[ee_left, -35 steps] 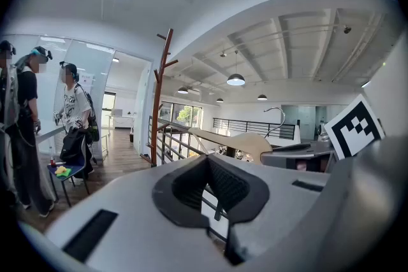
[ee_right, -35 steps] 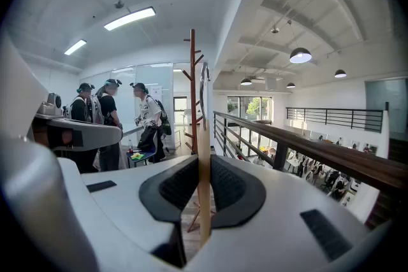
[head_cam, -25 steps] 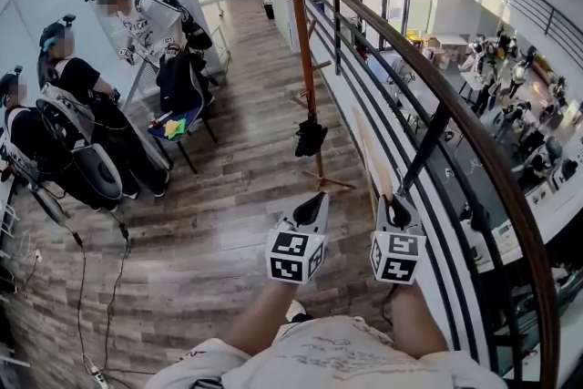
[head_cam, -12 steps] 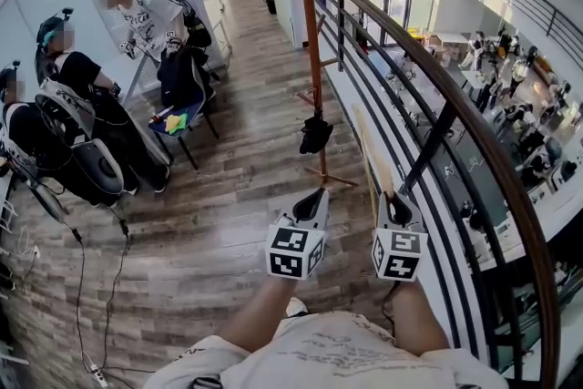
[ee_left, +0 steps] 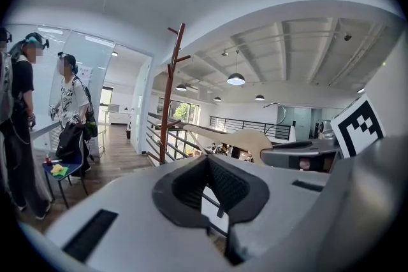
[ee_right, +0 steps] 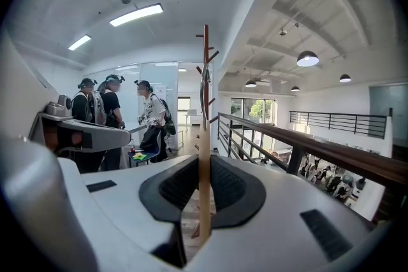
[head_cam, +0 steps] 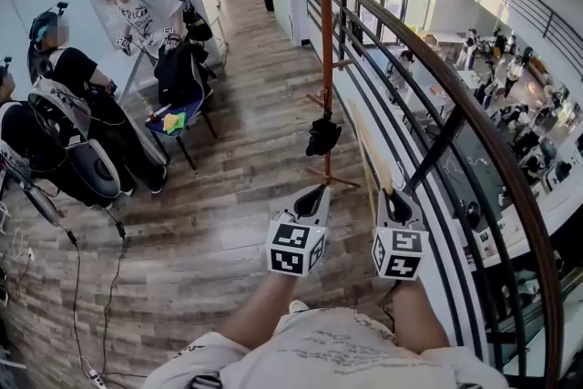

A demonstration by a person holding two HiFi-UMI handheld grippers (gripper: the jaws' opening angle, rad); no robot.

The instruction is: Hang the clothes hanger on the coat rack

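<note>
Pale wooden clothes hanger (head_cam: 372, 158) pinched edge-on in right gripper (head_cam: 393, 200), just short and right of tall red-brown wooden coat rack (head_cam: 325, 32); long axis points ahead, pegs well apart. Left gripper (head_cam: 314, 200) pressed together, empty; right nearer for hanging

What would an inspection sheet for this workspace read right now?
Surface: wood-plank floor; no table seen.
Job's things: wooden hanger held in the right tool, not yet on the coat rack, which stands ahead beside the railing.
Clutter: dark item hanging low on the rack; dark bag on a chair at left.
Grippers: right tool shut on the hanger; left tool shut, nothing between its jaws.
Cables: thin leads trailing over the floor at left.
Surroundings: people standing at left; open lower level beyond the railing.
</note>
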